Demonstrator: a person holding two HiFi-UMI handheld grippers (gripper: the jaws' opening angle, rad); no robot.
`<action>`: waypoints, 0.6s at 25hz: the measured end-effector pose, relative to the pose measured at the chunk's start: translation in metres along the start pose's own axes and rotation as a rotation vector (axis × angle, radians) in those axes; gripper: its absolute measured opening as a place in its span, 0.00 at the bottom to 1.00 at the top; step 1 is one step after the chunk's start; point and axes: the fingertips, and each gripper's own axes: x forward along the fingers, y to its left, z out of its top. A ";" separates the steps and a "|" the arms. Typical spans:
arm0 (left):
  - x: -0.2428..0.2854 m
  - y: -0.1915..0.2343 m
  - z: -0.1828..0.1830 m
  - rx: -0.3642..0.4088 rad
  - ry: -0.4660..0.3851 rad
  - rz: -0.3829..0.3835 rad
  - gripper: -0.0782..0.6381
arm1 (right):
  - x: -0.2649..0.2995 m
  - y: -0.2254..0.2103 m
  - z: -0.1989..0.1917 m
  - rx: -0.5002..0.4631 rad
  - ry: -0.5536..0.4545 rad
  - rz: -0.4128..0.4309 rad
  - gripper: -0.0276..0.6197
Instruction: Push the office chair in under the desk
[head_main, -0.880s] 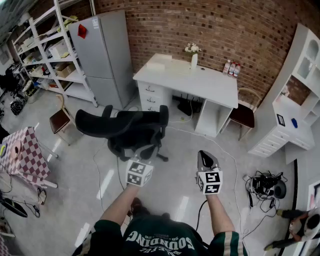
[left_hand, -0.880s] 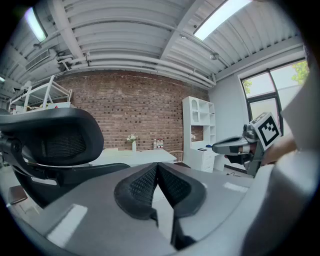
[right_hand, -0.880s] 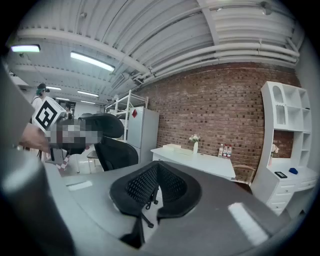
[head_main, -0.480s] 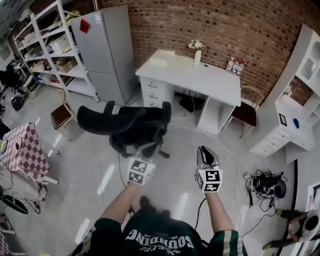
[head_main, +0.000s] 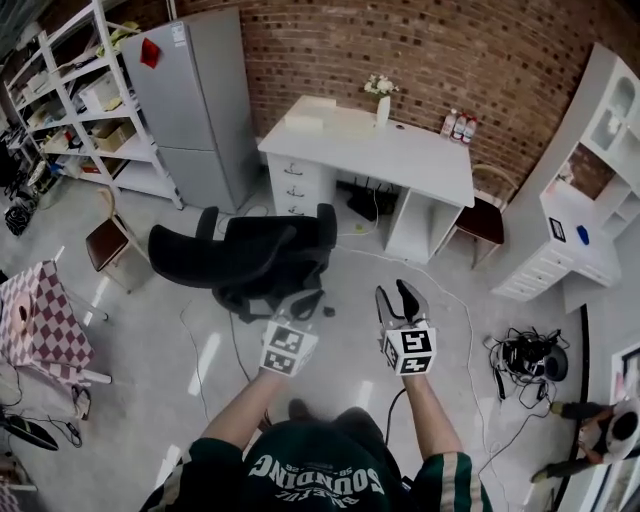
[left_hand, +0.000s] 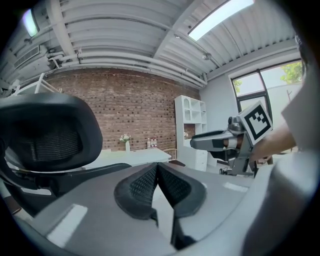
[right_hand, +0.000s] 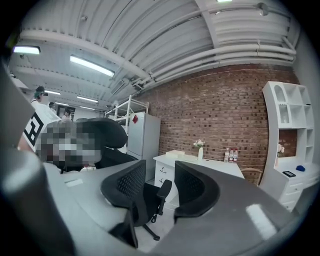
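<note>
A black office chair (head_main: 250, 258) stands on the grey floor in front of the white desk (head_main: 370, 150), its back and headrest (head_main: 195, 258) towards me. My left gripper (head_main: 298, 318) is shut and empty, just behind the chair's base. In the left gripper view its pads (left_hand: 145, 182) meet, with the headrest (left_hand: 47, 135) at the left. My right gripper (head_main: 398, 298) hovers to the right of the chair with its jaws apart and nothing between them. In the right gripper view the chair (right_hand: 150, 196) shows through the gap of the right gripper (right_hand: 162, 181), the desk (right_hand: 200, 165) behind it.
A grey fridge (head_main: 195, 100) and a shelf rack (head_main: 80, 110) stand left of the desk. A wooden chair (head_main: 105, 240), a checkered table (head_main: 40, 320), a brown chair (head_main: 485, 225), a white cabinet (head_main: 570, 250), floor cables (head_main: 525, 360) and a person (head_main: 610, 430) surround me.
Both grippers have moved forward towards the chair. The right gripper's jaws, together before, now stand apart. The chair has hardly moved.
</note>
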 end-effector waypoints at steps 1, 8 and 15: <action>0.001 0.002 -0.002 0.001 0.004 -0.001 0.12 | 0.005 0.004 -0.001 -0.004 0.004 0.004 0.30; 0.005 0.014 -0.011 -0.028 0.029 0.038 0.12 | 0.035 0.021 -0.006 -0.028 0.022 0.082 0.39; -0.003 0.028 -0.017 -0.037 0.037 0.136 0.12 | 0.072 0.041 -0.008 -0.087 0.035 0.208 0.41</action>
